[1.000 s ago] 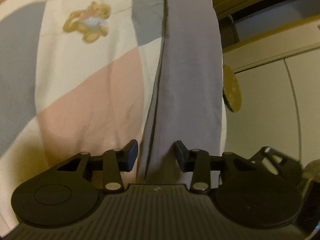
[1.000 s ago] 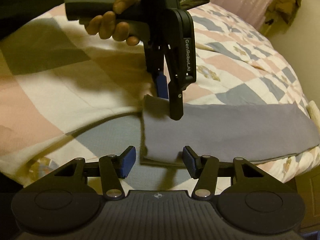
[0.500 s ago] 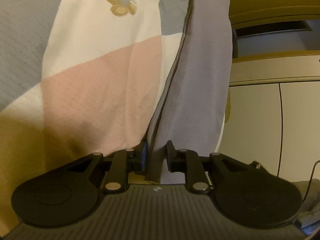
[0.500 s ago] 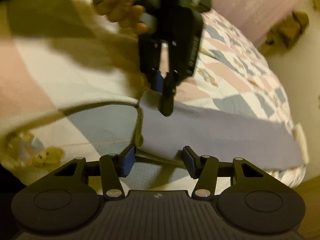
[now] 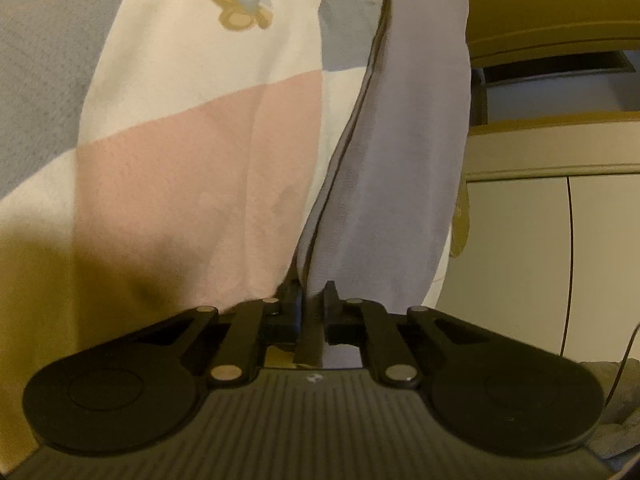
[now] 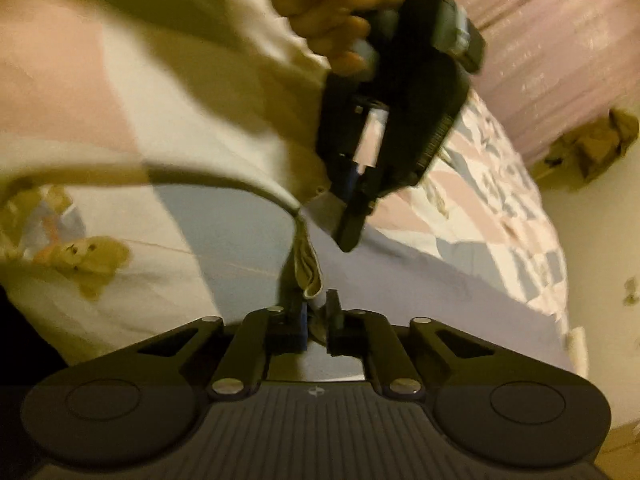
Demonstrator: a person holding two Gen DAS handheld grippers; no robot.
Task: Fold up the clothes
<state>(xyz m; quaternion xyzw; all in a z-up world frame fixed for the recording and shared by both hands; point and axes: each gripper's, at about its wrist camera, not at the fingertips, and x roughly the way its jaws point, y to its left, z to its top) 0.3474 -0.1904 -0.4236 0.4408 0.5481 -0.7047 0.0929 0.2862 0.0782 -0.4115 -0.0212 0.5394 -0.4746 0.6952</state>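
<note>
The right gripper [image 6: 316,304] has been closed on the grey garment's [image 5: 400,184] near corner; the left gripper [image 5: 310,296] is kept clamped on its edge, lower centre, over the patchwork quilt [image 5: 180,168].

Lavender-grey garment [image 5: 404,168] – pastel-checked quilt [image 5: 192,168]

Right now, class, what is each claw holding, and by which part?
Both hold the grey garment: the left claw and right claw each pinch its near end edge.
</note>
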